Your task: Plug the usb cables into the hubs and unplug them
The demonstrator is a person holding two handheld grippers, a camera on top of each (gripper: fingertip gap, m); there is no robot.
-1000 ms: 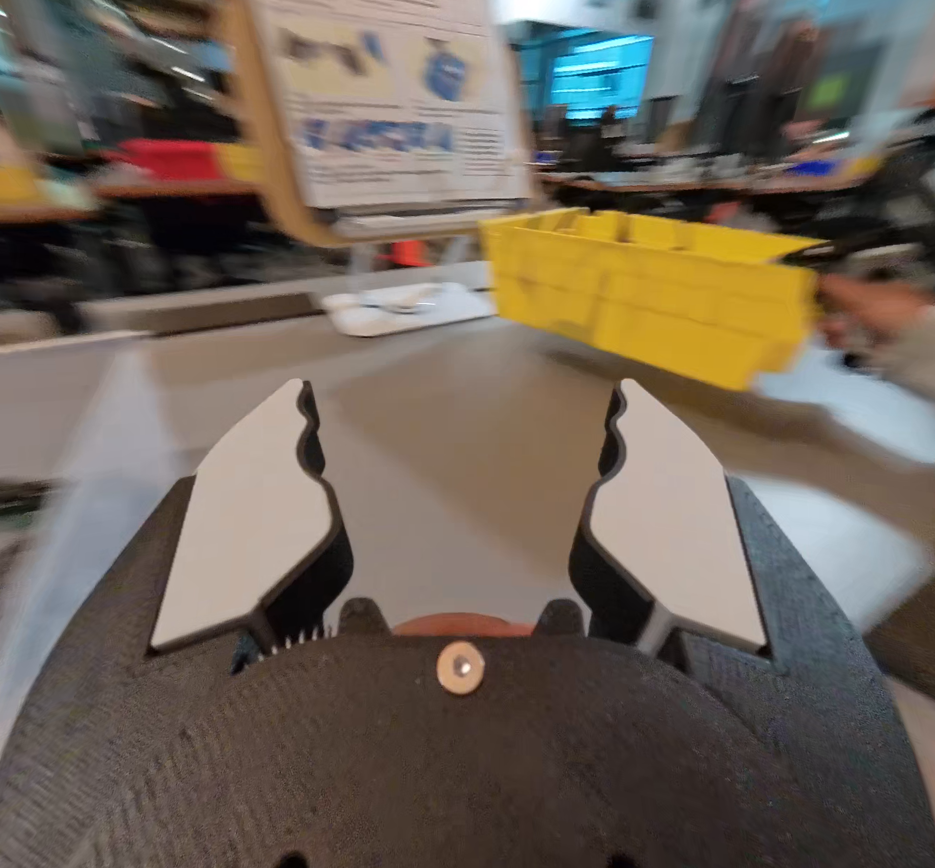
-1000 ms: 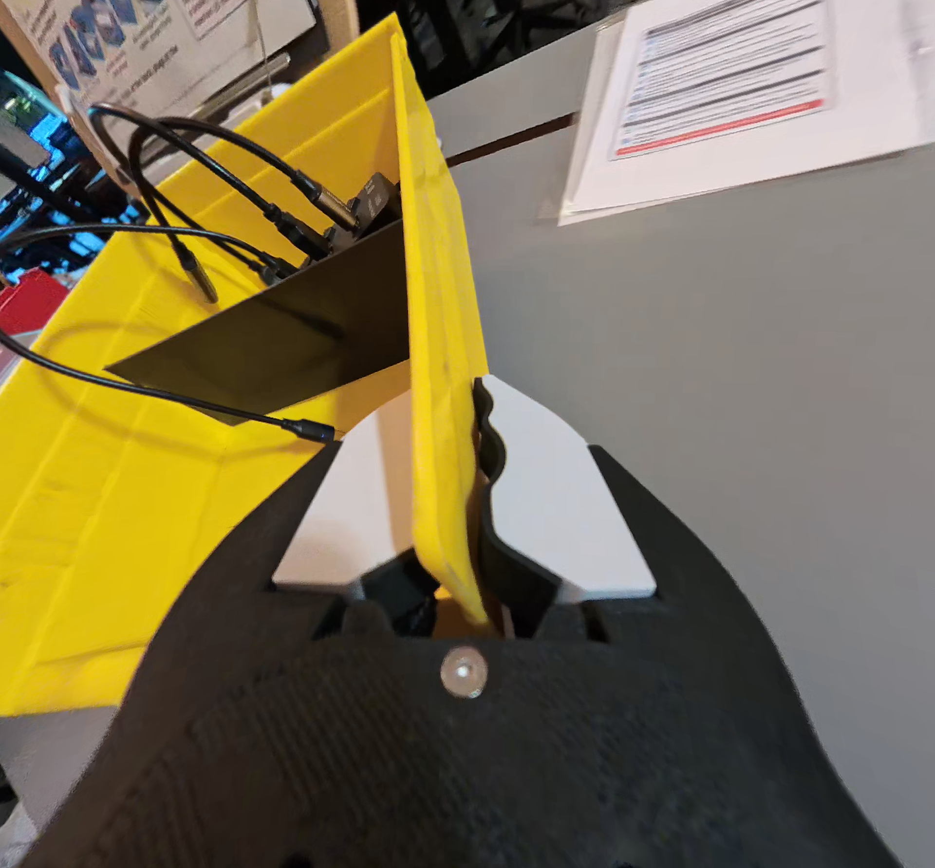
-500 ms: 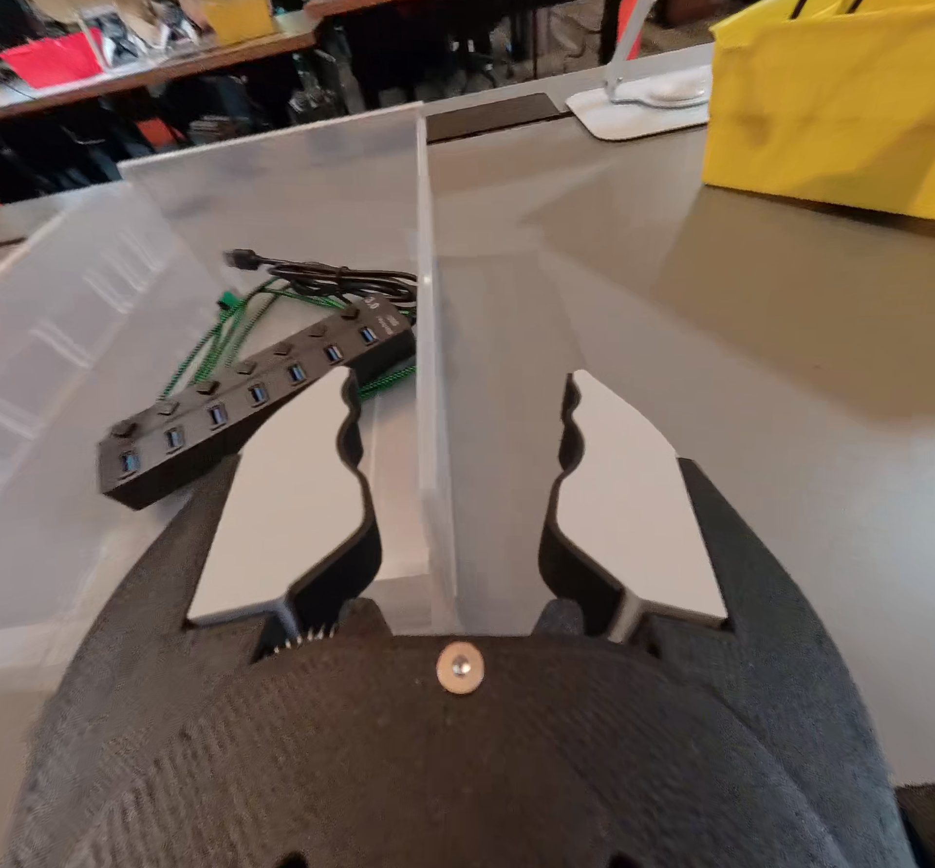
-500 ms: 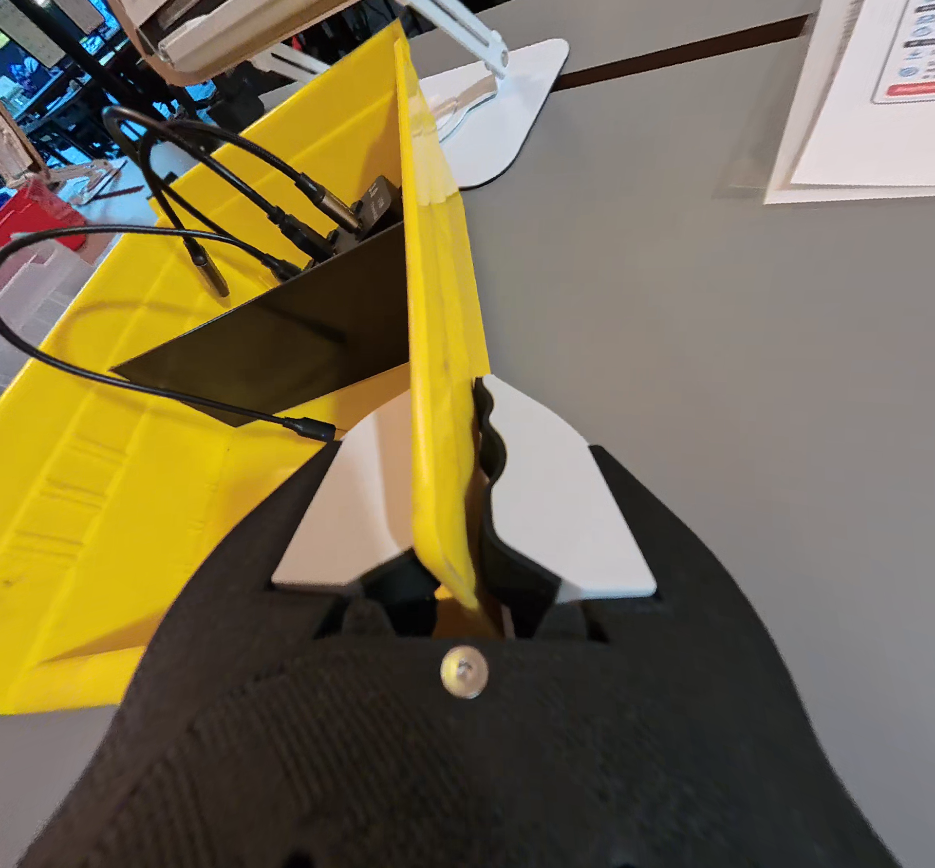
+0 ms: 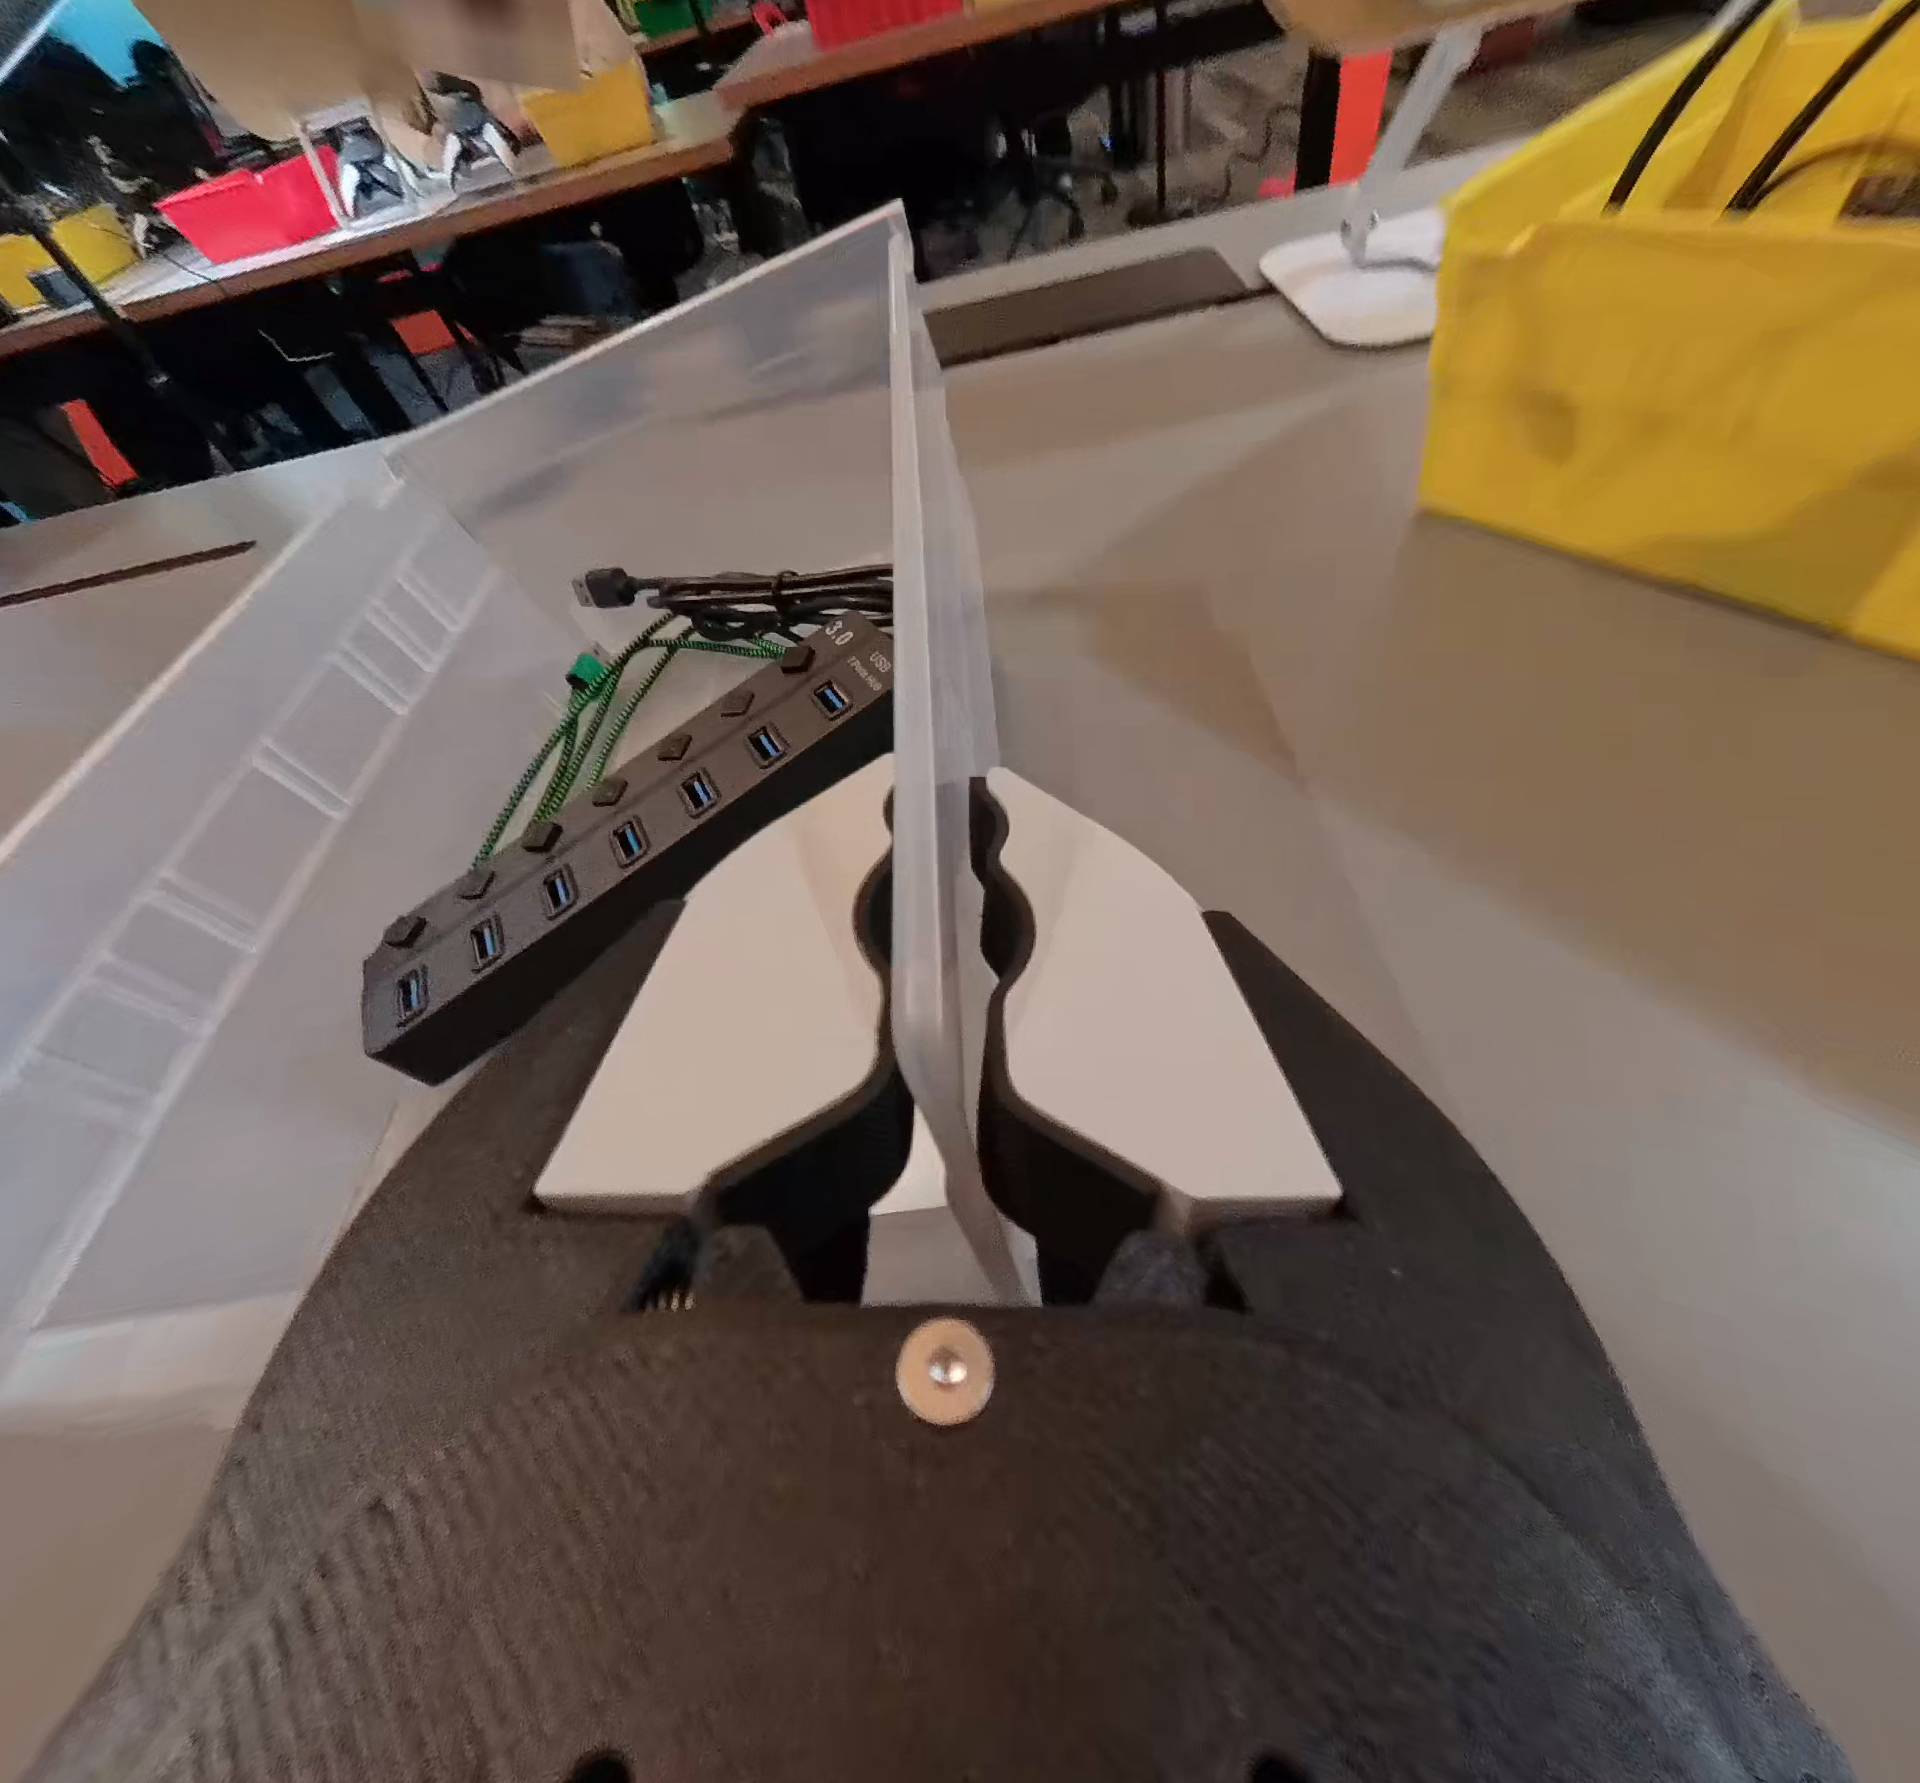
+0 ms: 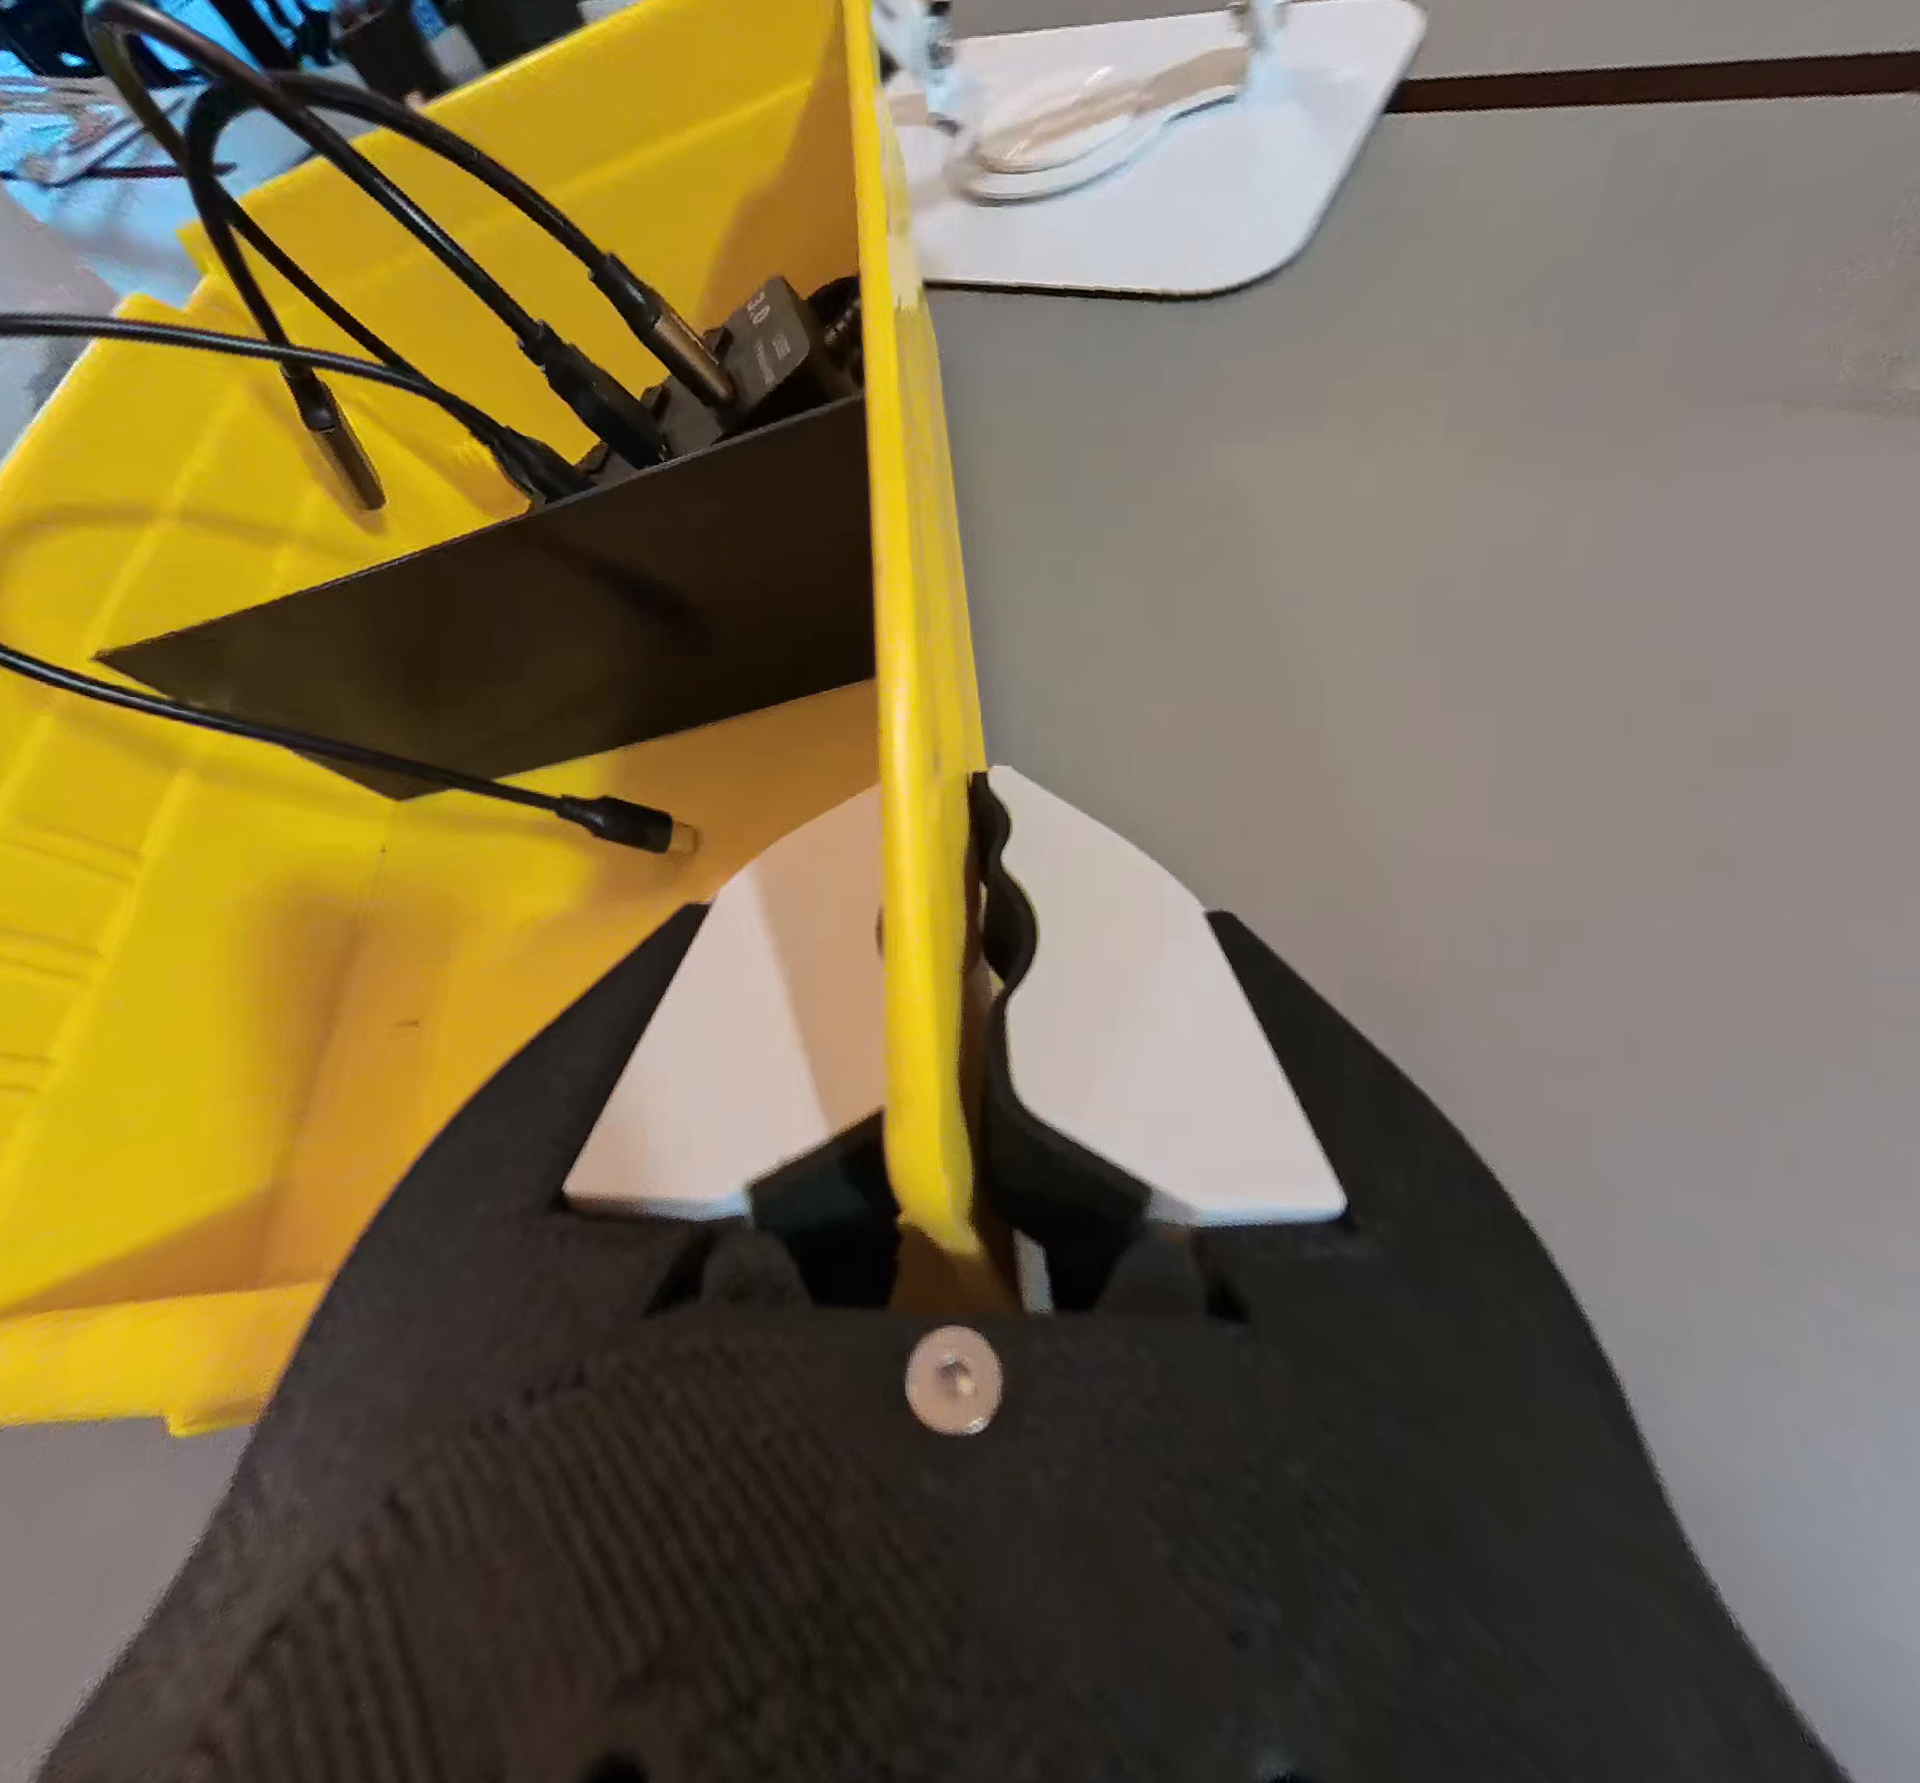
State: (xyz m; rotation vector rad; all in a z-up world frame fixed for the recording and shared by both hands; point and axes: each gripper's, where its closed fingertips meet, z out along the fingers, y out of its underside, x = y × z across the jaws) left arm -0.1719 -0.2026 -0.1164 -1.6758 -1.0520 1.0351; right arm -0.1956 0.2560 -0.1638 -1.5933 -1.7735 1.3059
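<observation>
Behind your grey worktop (image 5: 1195, 653) stand long tables with red and yellow bins, filling the top of the left wrist view. Your left gripper (image 5: 940, 886) is clamped on the side wall of a clear plastic bin (image 5: 925, 528), one finger inside and one outside. Inside that bin, left of centre in the frame, a black usb hub (image 5: 623, 850) lies flat with its row of blue ports facing up and nothing plugged into them. Just behind it, a black cable (image 5: 727, 585) and green braided cables (image 5: 582, 746) lie loose. At the right edge of the frame sits a yellow bin (image 5: 1662, 424).

In the right wrist view, your right gripper (image 6: 930, 912) pinches the wall of the yellow bin (image 6: 904, 445), with the rim running up the middle of the frame. A black divider (image 6: 540, 642) crosses the bin. Beyond it, near the frame's centre top, a second hub (image 6: 774, 346) carries several black usb cables (image 6: 436, 164), plugged in and arching to the upper left. One loose plug (image 6: 623, 819) hangs over the near compartment. A white stand base (image 6: 1195, 164) rests on the worktop at upper right.
</observation>
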